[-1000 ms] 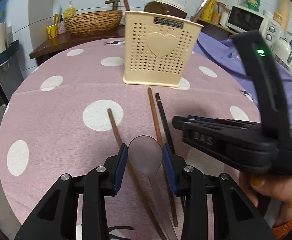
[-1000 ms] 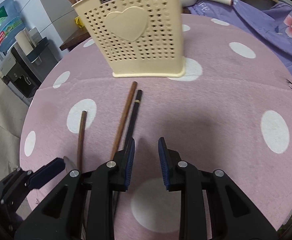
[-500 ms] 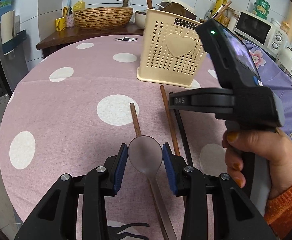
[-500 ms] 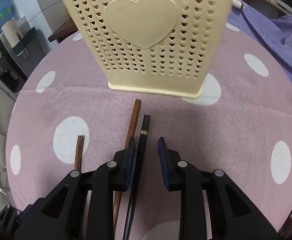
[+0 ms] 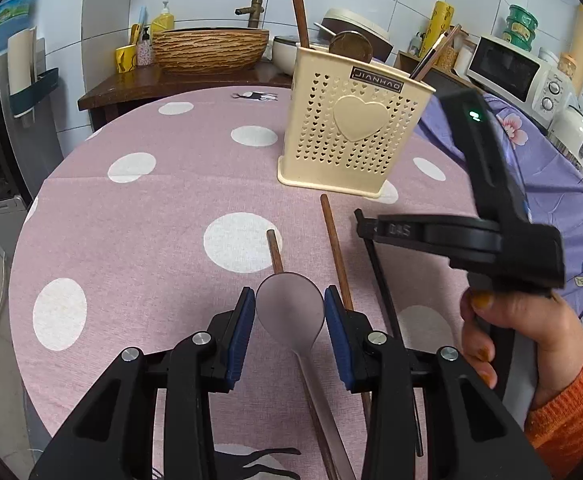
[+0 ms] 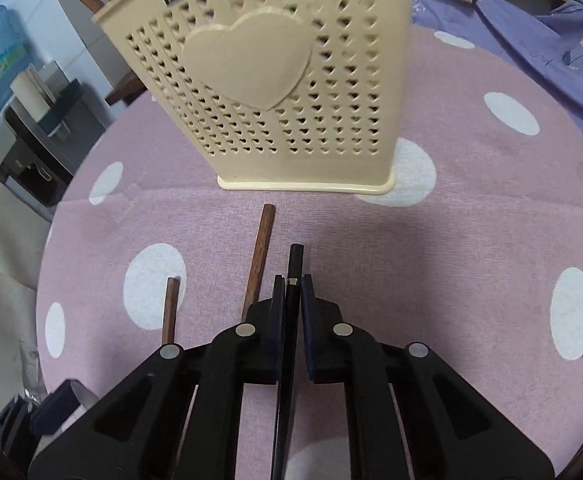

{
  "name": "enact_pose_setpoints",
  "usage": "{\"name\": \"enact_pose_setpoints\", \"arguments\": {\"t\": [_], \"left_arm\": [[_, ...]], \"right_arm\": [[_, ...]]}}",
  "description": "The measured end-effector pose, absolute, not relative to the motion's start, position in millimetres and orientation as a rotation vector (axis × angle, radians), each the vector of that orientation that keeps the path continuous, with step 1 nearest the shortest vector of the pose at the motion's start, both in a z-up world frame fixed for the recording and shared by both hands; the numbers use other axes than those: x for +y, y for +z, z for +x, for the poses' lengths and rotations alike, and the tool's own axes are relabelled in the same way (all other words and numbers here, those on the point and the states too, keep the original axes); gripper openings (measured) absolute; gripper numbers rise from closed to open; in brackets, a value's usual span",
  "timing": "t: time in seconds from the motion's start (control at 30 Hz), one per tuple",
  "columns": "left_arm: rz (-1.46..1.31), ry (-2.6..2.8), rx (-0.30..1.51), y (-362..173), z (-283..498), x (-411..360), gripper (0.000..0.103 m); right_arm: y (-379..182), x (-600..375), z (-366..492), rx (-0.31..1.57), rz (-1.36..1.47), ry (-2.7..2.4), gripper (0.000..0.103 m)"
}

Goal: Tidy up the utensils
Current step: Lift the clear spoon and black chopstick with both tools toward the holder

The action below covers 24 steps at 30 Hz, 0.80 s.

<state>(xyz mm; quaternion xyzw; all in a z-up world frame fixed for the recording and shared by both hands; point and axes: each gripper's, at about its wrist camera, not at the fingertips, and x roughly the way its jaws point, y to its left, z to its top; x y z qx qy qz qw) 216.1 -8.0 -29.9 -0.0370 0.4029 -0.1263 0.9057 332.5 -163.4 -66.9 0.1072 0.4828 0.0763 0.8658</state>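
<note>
A cream perforated utensil holder (image 5: 351,136) with a heart stands on the pink dotted tablecloth (image 5: 139,216); it also shows in the right wrist view (image 6: 275,92). My left gripper (image 5: 290,312) is shut on a translucent grey spoon (image 5: 291,308) by its bowl. My right gripper (image 6: 292,284) is shut on a black chopstick (image 6: 293,264) near its end; that gripper also shows in the left wrist view (image 5: 365,226). Two brown wooden chopsticks (image 6: 260,248) (image 6: 170,308) lie on the cloth to its left.
The holder has chopsticks and a spoon standing in it (image 5: 297,4). A purple floral cloth (image 5: 547,168) lies to the right. A wicker basket (image 5: 211,50), a microwave (image 5: 511,68) and jars stand on counters behind the table.
My right gripper moved forward along the black chopstick toward the holder and closed on it. My left gripper still holds the spoon and has risen slightly.
</note>
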Motion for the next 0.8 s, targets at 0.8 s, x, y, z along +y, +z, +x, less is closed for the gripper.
{"name": "enact_pose_setpoints", "arguments": {"t": [0.8], "left_arm": [[-0.027, -0.301, 0.643, 49.3, 206.5, -18.7, 0.014]], "right_arm": [[87.9, -232.9, 212.3, 0.597, 0.32, 0.321, 0.008]]}}
